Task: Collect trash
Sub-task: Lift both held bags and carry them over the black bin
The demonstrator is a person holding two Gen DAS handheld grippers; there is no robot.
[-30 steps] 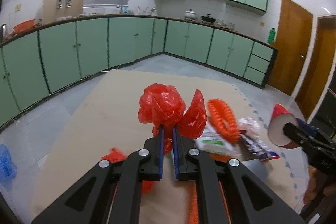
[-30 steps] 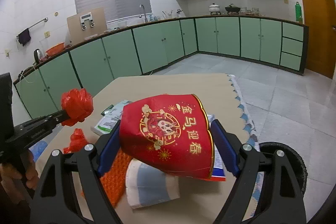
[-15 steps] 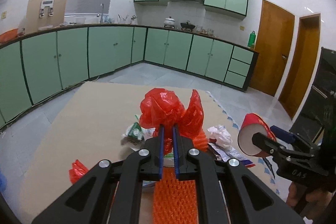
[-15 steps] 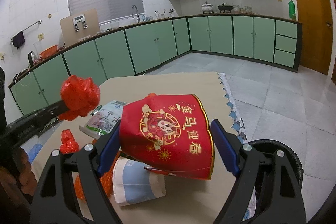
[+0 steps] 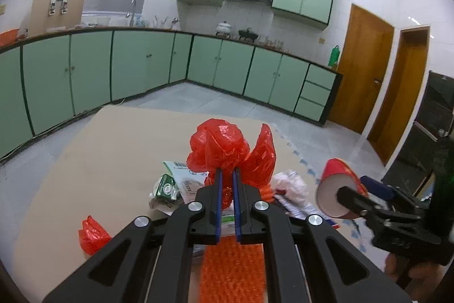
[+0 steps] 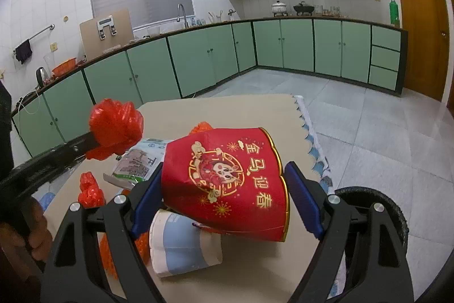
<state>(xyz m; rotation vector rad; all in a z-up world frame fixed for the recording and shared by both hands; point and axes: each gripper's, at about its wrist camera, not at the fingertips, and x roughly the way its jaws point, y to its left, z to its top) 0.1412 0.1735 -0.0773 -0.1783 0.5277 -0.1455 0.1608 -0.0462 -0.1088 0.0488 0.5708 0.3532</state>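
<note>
Both tools have drifted rightward toward the black bin [image 6: 397,206], left tool [image 5: 226,175] clamped on the red plastic bag [image 5: 218,144], right tool [image 6: 224,189] squeezing the red paper cup [image 6: 227,178], so dumping looks close.

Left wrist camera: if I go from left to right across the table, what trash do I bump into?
Small crumpled red plastic scrap → green and white carton → big red plastic bag held up in the left fingers → crumpled white tissue → red paper cup held in the right fingers.
</note>
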